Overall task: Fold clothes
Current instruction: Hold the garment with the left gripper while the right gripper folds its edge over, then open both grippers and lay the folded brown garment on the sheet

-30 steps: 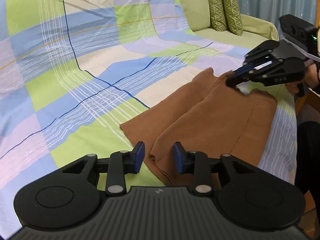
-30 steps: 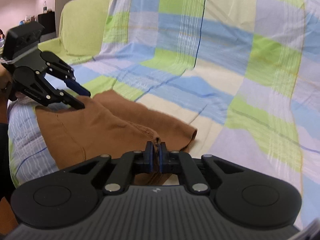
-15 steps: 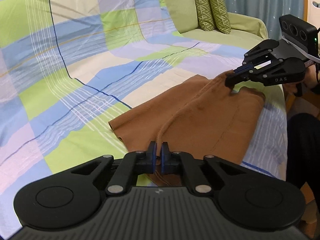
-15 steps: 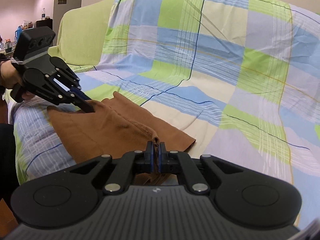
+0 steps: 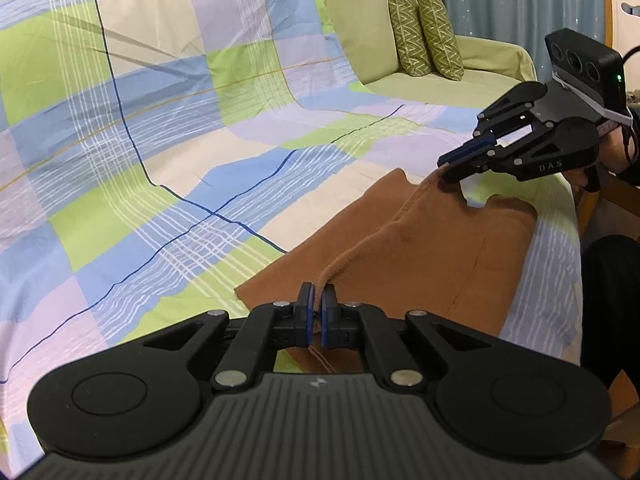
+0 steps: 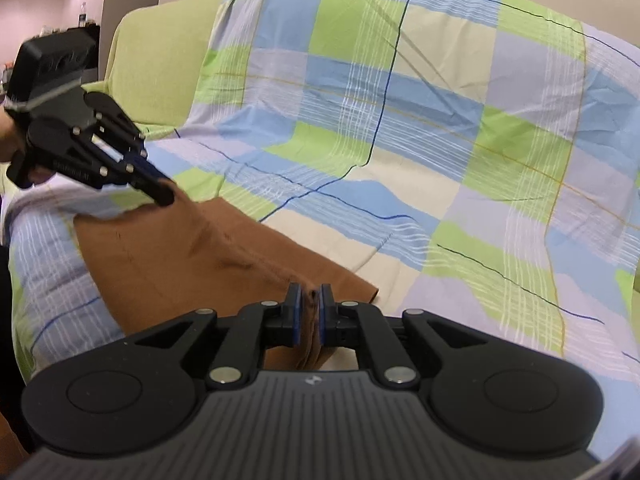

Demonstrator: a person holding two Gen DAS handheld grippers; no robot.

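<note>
Both the left gripper (image 5: 318, 300) and right gripper (image 6: 309, 300) clench the brown garment's (image 5: 432, 256) hem, stretched lengthwise between them.

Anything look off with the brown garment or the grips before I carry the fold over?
Nothing stands out. The brown garment lies on the checked sheet, with one edge raised between the left gripper and the right gripper, both shut on it. No tears or stains show. Two green cushions stand upright behind.
</note>
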